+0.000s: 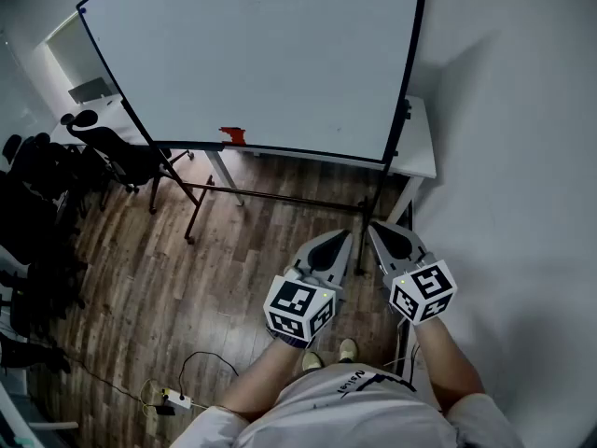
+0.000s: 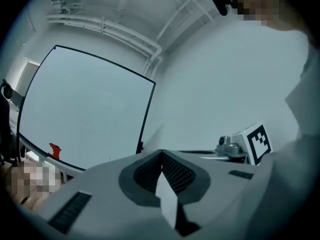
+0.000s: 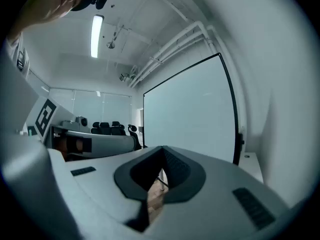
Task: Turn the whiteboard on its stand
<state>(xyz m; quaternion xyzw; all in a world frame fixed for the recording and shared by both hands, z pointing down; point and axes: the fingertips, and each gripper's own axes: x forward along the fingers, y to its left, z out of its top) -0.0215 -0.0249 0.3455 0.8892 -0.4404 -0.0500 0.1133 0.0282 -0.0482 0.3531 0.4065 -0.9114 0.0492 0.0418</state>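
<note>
The whiteboard [image 1: 261, 63] fills the upper middle of the head view. Its long axis runs left to right across the frame, and its white face is turned toward the person. Its dark right edge stands close to the wall [image 1: 522, 157] on the right of the frame, just in front of a white desk [image 1: 422, 143]. A small red object [image 1: 232, 135] sits on its lower edge. The stand [image 1: 280, 195] rests on the wood floor [image 1: 159, 278], which lies open toward lower left. Office chairs [image 1: 112, 152] crowd the left edge and a power strip [image 1: 173, 400] lies at the bottom. The left gripper [image 1: 341, 238] and right gripper [image 1: 377, 229] hover side by side at lower centre, short of the board's right post. Both have their jaws closed tip to tip on nothing.
</note>
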